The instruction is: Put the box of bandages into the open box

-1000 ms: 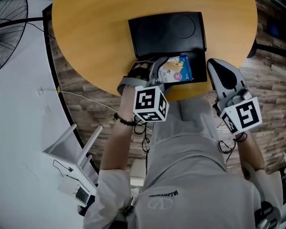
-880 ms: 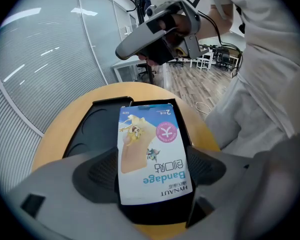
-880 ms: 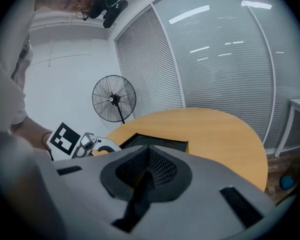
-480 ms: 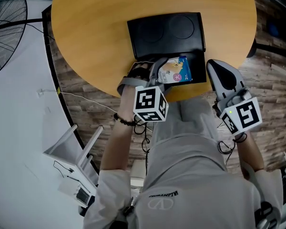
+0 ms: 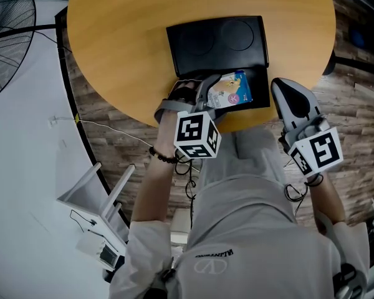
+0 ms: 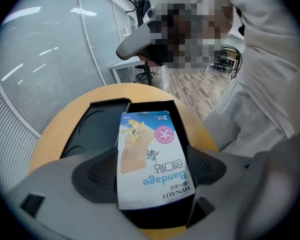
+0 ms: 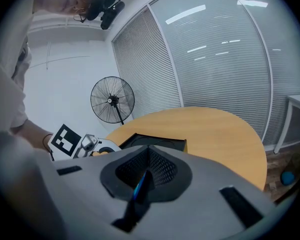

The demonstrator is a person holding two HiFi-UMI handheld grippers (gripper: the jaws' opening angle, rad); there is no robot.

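The box of bandages (image 5: 232, 91), white and blue with a cartoon print, is held between the jaws of my left gripper (image 5: 210, 92), which is shut on it. In the left gripper view the bandage box (image 6: 151, 159) hangs over the near compartment of the open black box (image 6: 142, 106). The open black box (image 5: 217, 42) lies on the round wooden table (image 5: 124, 36) near its front edge, with its lid laid flat behind. My right gripper (image 5: 285, 95) hovers just right of the black box, jaws shut together (image 7: 147, 166) with nothing between them.
A standing fan (image 5: 6, 30) is on the floor to the left of the table, also seen as the fan (image 7: 112, 100). A white frame (image 5: 93, 198) stands low on the left. The person's torso is close to the table's front edge.
The bandage box has shifted very slightly over the black box's near compartment. The right gripper has stayed in place.
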